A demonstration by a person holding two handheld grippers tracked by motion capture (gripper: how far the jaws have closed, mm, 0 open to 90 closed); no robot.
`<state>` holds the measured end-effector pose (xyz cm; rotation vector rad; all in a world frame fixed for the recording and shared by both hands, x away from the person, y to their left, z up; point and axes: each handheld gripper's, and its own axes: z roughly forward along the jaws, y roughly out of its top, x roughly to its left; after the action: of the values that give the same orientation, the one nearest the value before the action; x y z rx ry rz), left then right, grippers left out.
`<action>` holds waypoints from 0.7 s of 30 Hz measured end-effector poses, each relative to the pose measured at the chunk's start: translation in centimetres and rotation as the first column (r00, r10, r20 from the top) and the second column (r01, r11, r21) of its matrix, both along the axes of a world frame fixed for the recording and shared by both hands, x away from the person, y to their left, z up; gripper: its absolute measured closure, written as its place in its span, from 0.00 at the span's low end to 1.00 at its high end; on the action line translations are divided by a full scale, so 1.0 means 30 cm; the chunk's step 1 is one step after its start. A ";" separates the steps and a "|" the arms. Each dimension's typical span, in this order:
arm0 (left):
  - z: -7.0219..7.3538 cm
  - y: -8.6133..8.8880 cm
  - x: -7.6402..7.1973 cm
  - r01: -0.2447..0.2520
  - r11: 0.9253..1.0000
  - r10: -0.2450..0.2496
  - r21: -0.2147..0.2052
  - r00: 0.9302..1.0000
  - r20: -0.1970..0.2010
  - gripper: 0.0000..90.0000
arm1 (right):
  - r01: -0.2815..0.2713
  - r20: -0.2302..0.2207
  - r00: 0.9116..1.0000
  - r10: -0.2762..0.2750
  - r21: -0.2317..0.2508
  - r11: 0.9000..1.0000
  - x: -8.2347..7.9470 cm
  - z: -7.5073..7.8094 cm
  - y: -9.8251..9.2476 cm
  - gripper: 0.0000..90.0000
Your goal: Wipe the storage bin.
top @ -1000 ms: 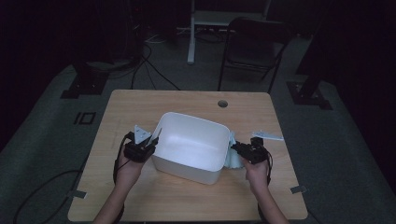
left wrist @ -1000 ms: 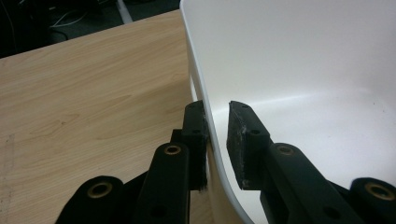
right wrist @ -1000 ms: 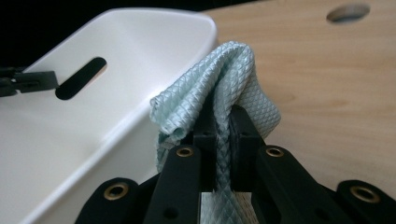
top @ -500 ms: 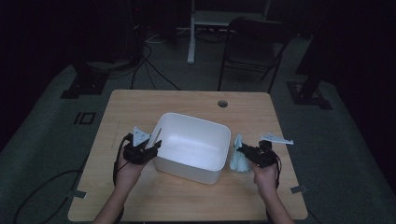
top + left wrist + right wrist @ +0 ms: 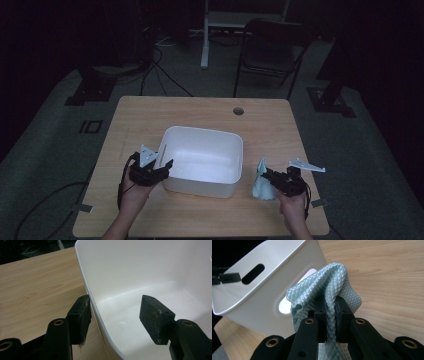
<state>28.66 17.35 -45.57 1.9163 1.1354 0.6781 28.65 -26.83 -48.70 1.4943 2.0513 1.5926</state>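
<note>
High overhead; both close views share tub (image 5: 202, 160).

Glossy plastic tub (image 5: 150, 272), quilted cloth (image 5: 329, 287), wood tbl (image 5: 200, 107).

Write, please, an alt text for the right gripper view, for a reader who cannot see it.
The right hand-held gripper pinches a pale green quilted cloth between its two black jaws, which are shut on it. Behind the cloth stands a white plastic bin with slot handles, on a light wooden table.
</note>
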 end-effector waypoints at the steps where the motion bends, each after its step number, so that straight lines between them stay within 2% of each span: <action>1: 0.000 0.001 -0.008 -0.002 1.000 0.002 0.001 1.000 0.000 0.46 | 0.000 -0.001 1.000 0.000 0.000 1.000 0.001 -0.001 0.001 0.91; 5: 0.002 0.019 -0.029 0.005 1.000 -0.006 -0.028 1.000 -0.007 0.44 | -0.006 -0.009 1.000 0.006 -0.004 1.000 0.008 -0.011 0.008 0.91; 7: 0.009 0.032 -0.036 0.005 1.000 -0.005 -0.030 1.000 0.002 0.41 | -0.009 -0.011 1.000 0.009 -0.001 1.000 0.011 -0.013 0.010 0.91; 12: 0.058 0.071 -0.022 0.029 0.999 -0.027 -0.030 0.998 0.054 0.38 | -0.005 -0.006 1.000 0.005 -0.003 1.000 0.017 -0.008 0.011 0.91; 13: 0.068 0.078 -0.011 0.033 0.999 -0.031 -0.027 0.998 0.061 0.38 | -0.005 -0.008 1.000 0.005 0.001 1.000 0.017 -0.007 0.011 0.91; 14: 0.076 0.085 0.005 0.049 0.998 -0.046 -0.041 0.997 0.069 0.38 | -0.004 -0.007 1.000 0.004 0.004 1.000 0.017 -0.007 0.010 0.91; 16: 0.086 0.096 0.046 0.071 0.996 -0.068 -0.046 0.996 0.063 0.38 | -0.005 -0.007 1.000 0.005 0.003 1.000 0.017 -0.007 0.009 0.91; 18: 0.092 0.106 0.096 0.113 0.992 -0.108 -0.064 0.991 0.077 0.38 | -0.008 -0.010 1.000 0.008 0.004 1.000 0.018 -0.010 0.009 0.91; 20: 0.097 0.111 0.142 0.138 0.989 -0.133 -0.056 0.987 0.095 0.38 | -0.010 -0.013 1.000 0.010 0.003 1.000 0.018 -0.013 0.009 0.91; 21: 0.100 0.114 0.161 0.141 0.988 -0.136 -0.061 0.987 0.087 0.38 | -0.010 -0.017 1.000 0.010 0.005 1.000 0.019 -0.016 0.009 0.91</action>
<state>33.47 20.77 -42.58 1.8731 0.9525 0.6290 29.21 -26.57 -49.18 1.5060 2.0688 1.5953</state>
